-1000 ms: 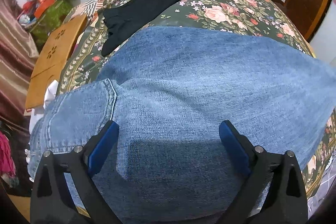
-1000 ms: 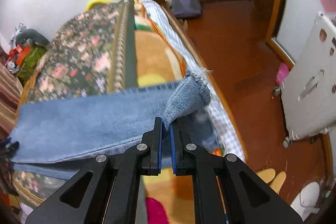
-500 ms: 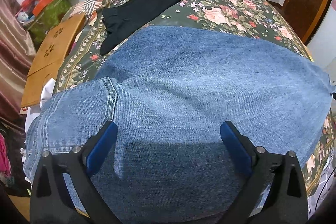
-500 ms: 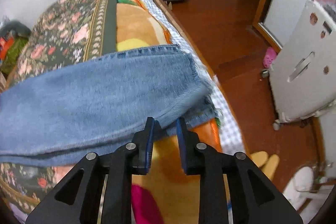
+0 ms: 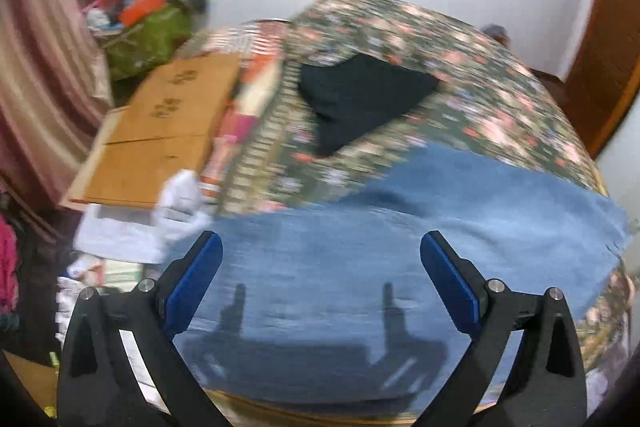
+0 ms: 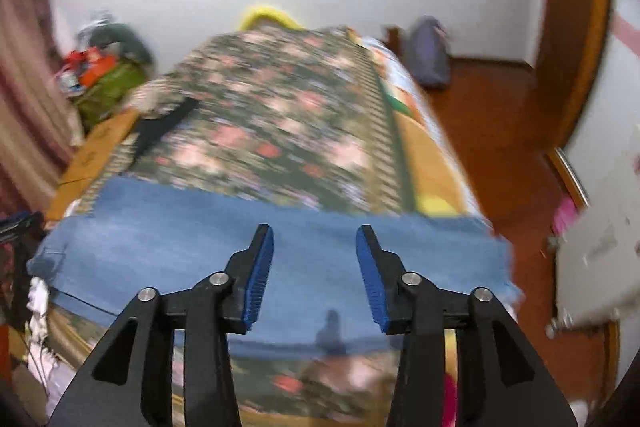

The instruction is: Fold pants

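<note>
Both tongs hang above the bed, tilted forward and down over the jeans. The left tongs (image 5: 320,283) are spread wide and released, their blue pads framing the denim in the lower middle of the frame with nothing between them. The right tongs (image 6: 315,271) are also released, jaws apart and empty.

1 second ago the right tongs were clenched on the frayed hem of a leg; that hem now lies flat at the right of the frame and the tongs have backed off and lifted. The left tongs have also pulled up and back, so more of the room shows above the bed.

The jeans (image 5: 460,227) lie as a long flat band of faded blue denim across the near end of the floral bedspread (image 5: 472,75), a dark cloth printed with pink roses. A black garment (image 5: 360,99) lies crumpled farther up the bed. Both views are motion-blurred, so finer texture is unclear.
</note>
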Available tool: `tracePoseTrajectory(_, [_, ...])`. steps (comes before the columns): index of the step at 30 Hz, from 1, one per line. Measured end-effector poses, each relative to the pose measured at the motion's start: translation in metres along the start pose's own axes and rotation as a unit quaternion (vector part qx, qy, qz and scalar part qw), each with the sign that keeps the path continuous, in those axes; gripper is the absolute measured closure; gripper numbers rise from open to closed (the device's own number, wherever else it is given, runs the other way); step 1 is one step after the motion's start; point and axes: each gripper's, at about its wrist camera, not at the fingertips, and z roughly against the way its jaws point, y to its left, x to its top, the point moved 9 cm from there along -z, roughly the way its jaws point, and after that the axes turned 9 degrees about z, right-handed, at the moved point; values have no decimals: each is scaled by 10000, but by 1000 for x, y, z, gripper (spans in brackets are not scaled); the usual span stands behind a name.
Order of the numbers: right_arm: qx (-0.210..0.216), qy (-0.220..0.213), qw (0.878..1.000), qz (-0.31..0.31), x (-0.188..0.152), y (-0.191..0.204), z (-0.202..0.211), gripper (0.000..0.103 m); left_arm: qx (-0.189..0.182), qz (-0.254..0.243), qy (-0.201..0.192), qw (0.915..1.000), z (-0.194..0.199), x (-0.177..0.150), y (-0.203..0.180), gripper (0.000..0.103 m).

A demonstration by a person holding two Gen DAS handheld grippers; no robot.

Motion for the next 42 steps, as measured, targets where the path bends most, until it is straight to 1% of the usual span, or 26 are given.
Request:
tracePoseTrajectory(1, [96, -83, 9998, 129, 10, 19, -4, 59, 98, 94, -72, 9999, -1, 6, 24, 3])
tracePoseTrajectory(3, [257, -195, 9989, 340, 23, 52, -16, 58, 179, 234, -96, 9995, -6, 10, 57, 3])
tracePoseTrajectory(4, [366, -209, 9982, 436, 29, 70, -25, 58, 265, 368, -34, 9990, -14, 12, 81, 3])
tracePoseTrajectory(7, [694, -122, 9953, 661, 42, 119, -55, 58, 420, 688, 209, 9965, -37, 10, 131, 5])
tracePoseTrajectory(8, [792, -75, 9941, 743, 46, 134, -64, 58, 469, 776, 289, 9955, -46, 9, 147, 7])
tracePoseTrajectory(9, [886, -8, 9925, 848, 49, 150, -74, 58, 517, 837, 370, 9945, -56, 6, 161, 14])
tracePoseTrajectory(10, [967, 66, 9904, 981, 51, 166, -86, 58, 517, 866, 436, 9939, -63, 3, 169, 20])
tracePoseTrajectory(12, [1071, 176, 9863, 1245, 55, 193, -104, 58, 430, 954, 646, 9924, -84, -3, 184, 26])
tracePoseTrajectory(14, [1130, 264, 9810, 1553, 60, 219, -121, 58, 193, 1089, 935, 9895, -105, -15, 191, 32])
tracePoseTrajectory(16, [1183, 342, 9751, 1845, 61, 241, -138, 56, -110, 1171, 1230, 9854, -120, -27, 188, 42])
tracePoseTrajectory(17, [1198, 374, 9727, 1953, 62, 249, -145, 55, -254, 1147, 1401, 9831, -126, -33, 185, 44])
tracePoseTrajectory(19, [1148, 432, 9678, 2199, 63, 262, -163, 55, -444, 1098, 1545, 9809, -132, -40, 179, 45])
tracePoseTrajectory(21, [1154, 639, 9606, 2445, 60, 275, -183, 55, -655, 1088, 1665, 9778, -137, -48, 171, 45])
tracePoseTrajectory(23, [1248, 785, 9574, 2484, 59, 283, -195, 55, -859, 1156, 1723, 9745, -139, -51, 165, 54])
tracePoseTrajectory(25, [1468, 968, 9555, 2368, 57, 289, -206, 55, -1233, 1260, 1795, 9678, -137, -53, 159, 76])
tracePoseTrajectory(26, [1628, 1030, 9551, 2252, 56, 292, -210, 55, -1320, 1312, 1826, 9654, -136, -53, 158, 79])
tracePoseTrajectory(27, [1716, 1070, 9552, 2160, 56, 294, -213, 56, -1396, 1354, 1864, 9630, -135, -54, 156, 85])
tracePoseTrajectory(28, [1835, 1084, 9554, 2043, 56, 295, -213, 64, -1473, 1364, 1887, 9613, -135, -53, 153, 93])
tracePoseTrajectory(29, [1984, 1091, 9538, 1976, 57, 298, -213, 72, -1527, 1365, 1897, 9603, -133, -53, 151, 94])
tracePoseTrajectory(30, [2021, 1087, 9540, 1931, 56, 299, -211, 73, -1494, 1334, 1879, 9615, -132, -53, 149, 97])
tracePoseTrajectory(32, [1868, 1016, 9565, 1998, 56, 299, -211, 90, -1318, 1177, 1751, 9686, -127, -51, 146, 100])
tracePoseTrajectory(35, [1651, 863, 9587, 2148, 54, 298, -210, 98, -722, 767, 1337, 9854, -118, -43, 146, 101])
tracePoseTrajectory(37, [1506, 686, 9601, 2256, 56, 297, -205, 99, -256, 454, 1059, 9930, -111, -36, 147, 101])
tracePoseTrajectory(38, [1402, 565, 9621, 2268, 59, 296, -204, 99, 48, 207, 946, 9953, -109, -33, 148, 101])
tracePoseTrajectory(40, [1196, 402, 9644, 2322, 60, 296, -201, 100, 474, -246, 730, 9959, -105, -25, 149, 99])
tracePoseTrajectory(42, [1018, 354, 9667, 2321, 60, 293, -204, 100, 645, -376, 803, 9940, -110, -23, 152, 99])
